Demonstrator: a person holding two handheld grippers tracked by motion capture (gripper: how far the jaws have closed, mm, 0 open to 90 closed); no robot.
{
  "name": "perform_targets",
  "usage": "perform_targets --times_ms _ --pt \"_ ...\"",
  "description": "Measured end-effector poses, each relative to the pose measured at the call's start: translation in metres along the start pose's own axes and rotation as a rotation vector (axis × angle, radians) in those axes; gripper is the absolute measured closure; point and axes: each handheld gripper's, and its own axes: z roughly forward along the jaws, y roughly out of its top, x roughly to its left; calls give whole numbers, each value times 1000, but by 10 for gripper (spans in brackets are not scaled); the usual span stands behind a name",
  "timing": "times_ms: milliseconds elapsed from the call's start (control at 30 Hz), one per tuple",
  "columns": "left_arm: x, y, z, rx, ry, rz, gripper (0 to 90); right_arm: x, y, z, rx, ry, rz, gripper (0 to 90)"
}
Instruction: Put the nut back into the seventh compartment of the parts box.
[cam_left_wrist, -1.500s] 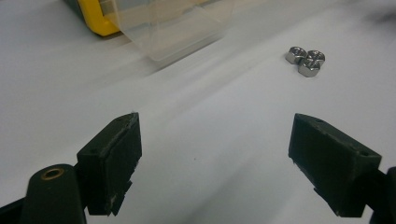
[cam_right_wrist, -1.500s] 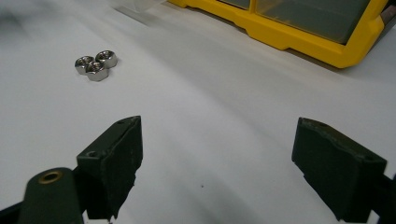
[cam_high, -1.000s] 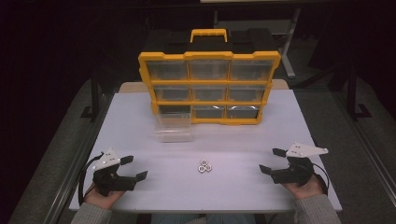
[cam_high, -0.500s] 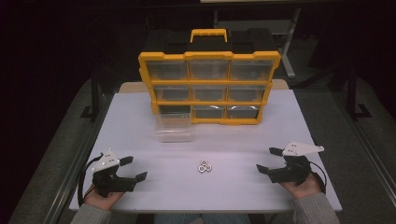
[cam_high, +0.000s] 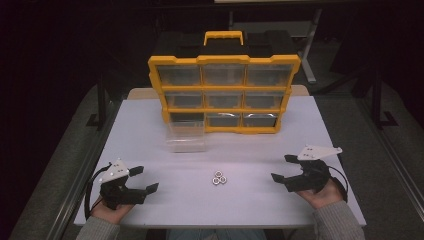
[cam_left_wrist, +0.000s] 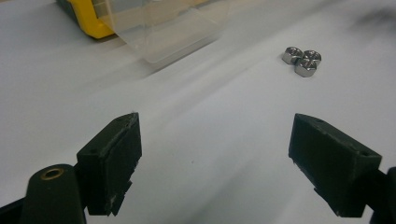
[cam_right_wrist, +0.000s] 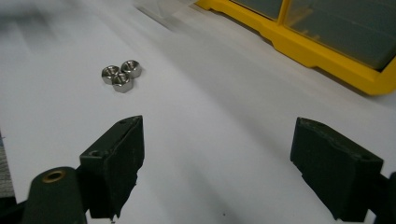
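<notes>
Edging inward toward the nuts (cam_high: 219, 178), the right gripper (cam_high: 286, 170) and left gripper (cam_high: 145, 179) stay spread.

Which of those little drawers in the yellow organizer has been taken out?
The bottom-left one: its slot in the yellow organizer is a dark gap, and the clear drawer sits on the table just before it. The other eight remain in.

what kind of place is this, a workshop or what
Probably a workshop or lab bench: a yellow parts organiser of small clear drawers stands on a white table, with three metal nuts and one removed drawer lying before it.
</notes>
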Motion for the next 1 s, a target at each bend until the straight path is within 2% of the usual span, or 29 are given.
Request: perform_targets --times_ms 200,300,567,700,867,1000 --pt "0 1 1 6 -6 8 172 4 11 1 13 15 -15 151" --pt "0 2 2 11 -11 16 172 10 22 7 33 39 -52 168" --pt "-1 3 4 -5 -12 11 172 19 43 18 77 87 -80 187" --pt "-1 3 4 -1 -12 23 172 23 50 23 95 104 -98 203" --pt "0 3 2 10 -12 30 172 34 62 40 158 149 -140 249" --pt "1 3 2 4 -11 26 172 39 68 54 189 166 -158 282"
